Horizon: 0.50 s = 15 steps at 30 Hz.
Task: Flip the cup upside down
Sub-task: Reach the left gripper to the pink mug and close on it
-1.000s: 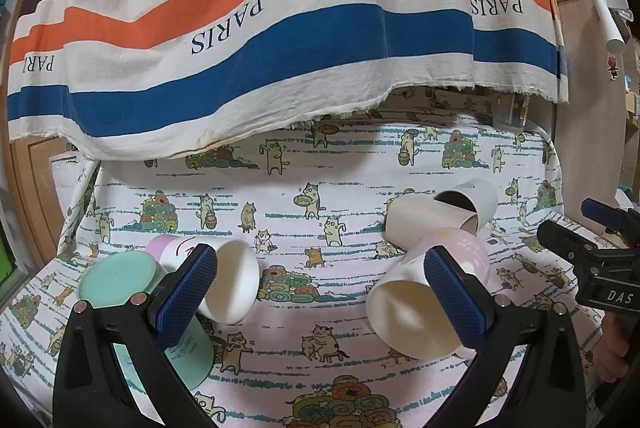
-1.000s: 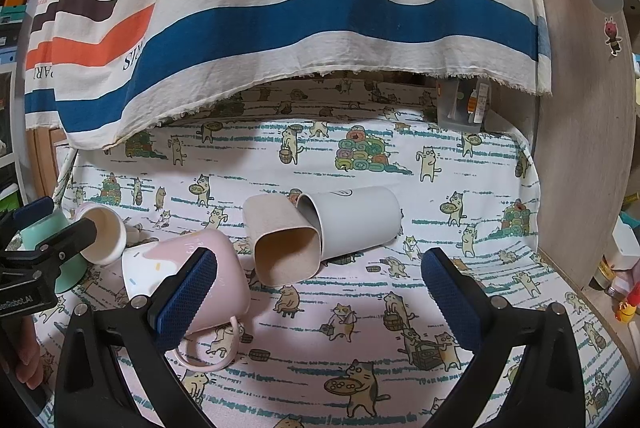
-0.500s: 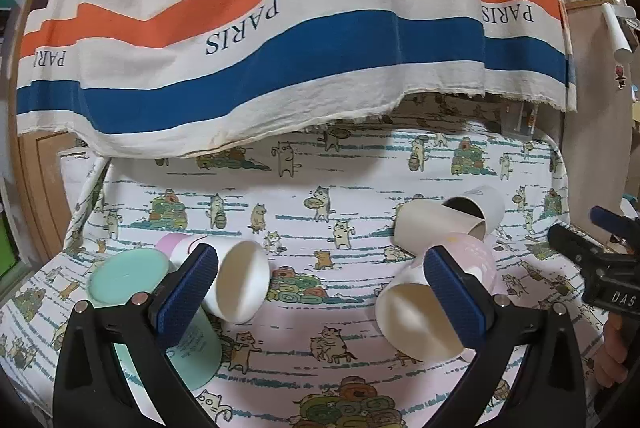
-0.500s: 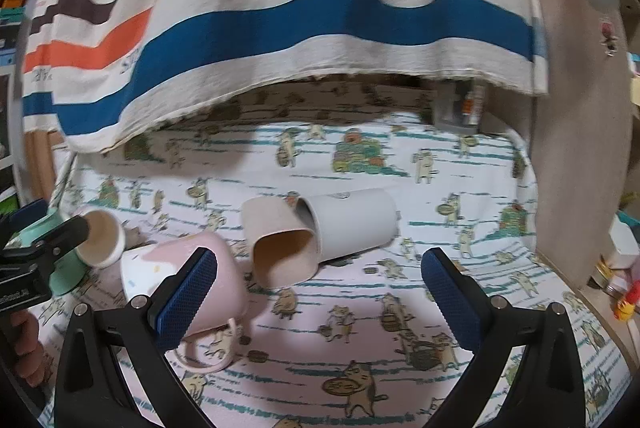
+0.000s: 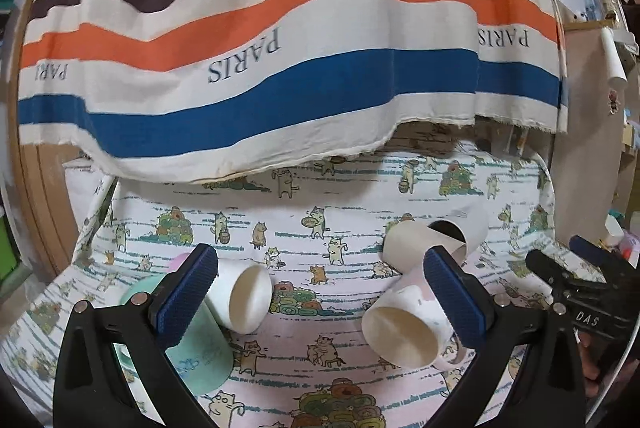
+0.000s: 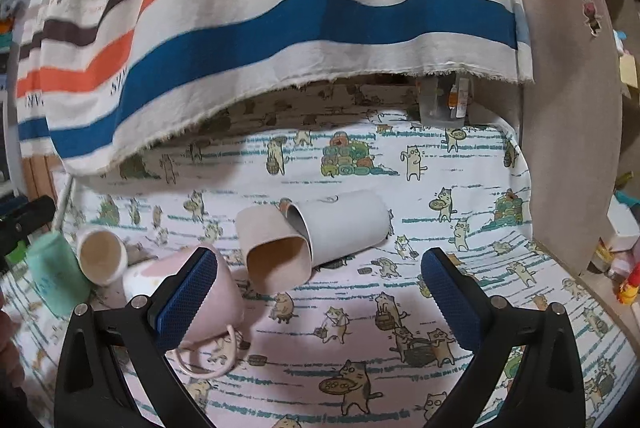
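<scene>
Cups: you have five on the cat-print cloth [image 6: 460,163], four tipped on their sides and one standing mouth-down. From the right wrist view, the pink mug [image 6: 208,292] lies at about 8 o'clock, partly behind your right gripper's left pad, its thin loop handle toward you. A beige square-mouthed cup [image 6: 272,248] lies just past centre at 11 o'clock, mouth toward you, touching a grey cup [image 6: 344,228] lying beside it at 12 o'clock. A small white cup [image 6: 102,254] lies at 9 o'clock, and the mint cup [image 6: 52,276] stands inverted just beside it at the far left.

In the left wrist view, the pink mug [image 5: 404,328] sits at 4 o'clock with its cream-coloured mouth facing you, close against the right pad; the small white cup [image 5: 244,296] is at 8 o'clock by the left pad.

The striped PARIS cloth [image 6: 312,7] hangs over the back, its frayed hem above the far cloth edge. A wooden panel [image 6: 572,127] bounds the surface at 3 o'clock. Bare printed cloth lies from 3 to 6 o'clock in the right view.

Your left gripper [image 5: 320,300] and right gripper [image 6: 320,296] both stand spread wide, holding nothing.
</scene>
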{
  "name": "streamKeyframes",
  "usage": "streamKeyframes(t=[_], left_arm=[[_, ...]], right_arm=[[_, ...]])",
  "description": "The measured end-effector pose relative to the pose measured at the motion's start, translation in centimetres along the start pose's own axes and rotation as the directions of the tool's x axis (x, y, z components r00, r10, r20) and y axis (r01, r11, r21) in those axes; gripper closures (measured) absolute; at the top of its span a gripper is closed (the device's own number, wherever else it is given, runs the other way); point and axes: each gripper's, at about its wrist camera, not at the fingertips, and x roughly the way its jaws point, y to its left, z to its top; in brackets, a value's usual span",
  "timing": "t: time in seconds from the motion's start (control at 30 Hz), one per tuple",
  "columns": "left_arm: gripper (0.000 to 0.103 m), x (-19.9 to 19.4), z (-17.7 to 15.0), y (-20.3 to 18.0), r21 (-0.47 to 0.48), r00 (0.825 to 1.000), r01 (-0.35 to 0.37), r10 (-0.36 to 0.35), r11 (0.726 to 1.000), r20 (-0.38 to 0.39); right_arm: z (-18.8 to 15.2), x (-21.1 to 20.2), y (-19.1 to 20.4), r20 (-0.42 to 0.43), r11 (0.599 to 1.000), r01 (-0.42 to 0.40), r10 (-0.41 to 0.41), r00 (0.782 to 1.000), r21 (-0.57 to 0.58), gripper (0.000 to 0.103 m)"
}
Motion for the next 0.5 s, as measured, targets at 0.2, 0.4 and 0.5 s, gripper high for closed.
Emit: streamKeyframes(t=[0.2, 0.4, 0.5], left_arm=[[0.001, 1.4, 1.7, -1.6, 0.084, 0.986, 0.115, -0.104, 0.99, -0.129], [0.001, 5.3, 0.8, -3.4, 0.077, 0.928, 0.183, -0.146, 0.98, -0.344], [0.001, 7.6, 0.2, -4.8, 0.089, 0.864, 0.281, -0.212, 0.956, -0.457]], right_arm=[[0.4, -0.2, -1.5, 0.001, 0.997, 0.001, -0.001, 1.0, 0.074, 0.001], [0.6, 0.2, -3.0, -0.024, 0.99, 0.017, -0.013, 1.0, 0.14, 0.001], [0.6, 0.2, -3.3, -0.029, 0.988, 0.02, -0.016, 0.999, 0.153, 0.0]])
